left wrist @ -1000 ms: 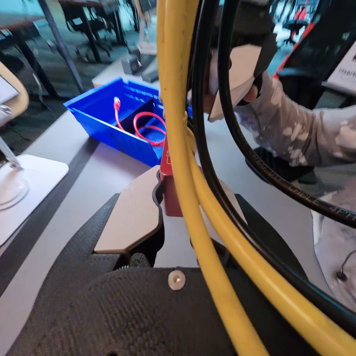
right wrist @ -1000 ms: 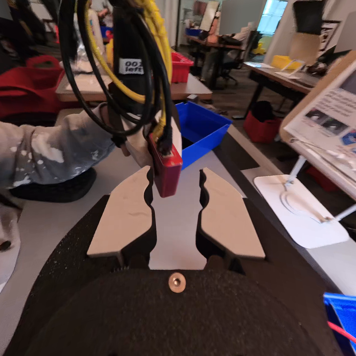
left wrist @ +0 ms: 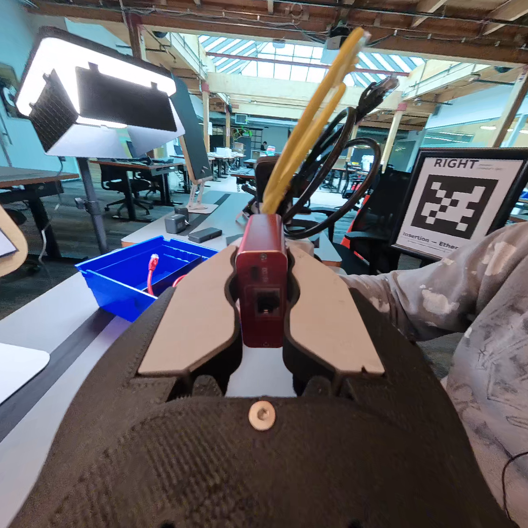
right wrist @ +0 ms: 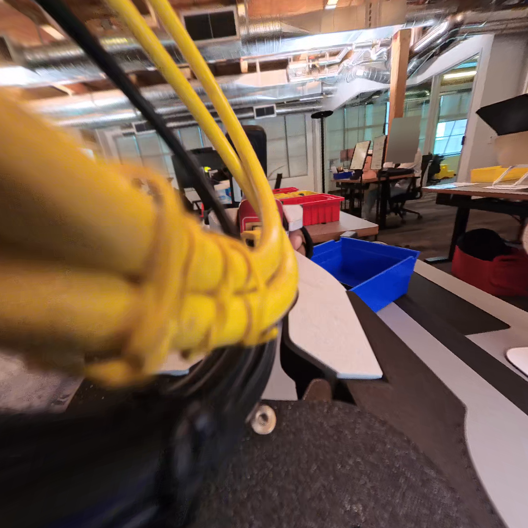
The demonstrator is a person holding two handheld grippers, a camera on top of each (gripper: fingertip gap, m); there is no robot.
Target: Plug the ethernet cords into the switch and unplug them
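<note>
My left gripper (left wrist: pixel 261 297) is clamped on the small red metal switch box (left wrist: pixel 261 288), held up off the grey table (left wrist: pixel 48 311). Yellow ethernet cord (left wrist: pixel 303 137) & black ethernet cord (left wrist: pixel 354 171) stick up toward 12-1 o'clock. Blue plastic bin (left wrist: pixel 120 283) w/ a red cord (left wrist: pixel 150 271) sits at 10. Right gripper (right wrist: pixel 274 323): coiled yellow bundle blocks the view, can't tell its grip.

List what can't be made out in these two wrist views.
- Right wrist view: the right hand-held gripper's left finger and grip, hidden by the blurred coiled yellow ethernet cord.
- Left wrist view: the small red metal switch hides its own far-end ports, so seated plugs are unreadable.
- Left wrist view: the blue plastic bin is partly behind the left hand-held gripper.
</note>
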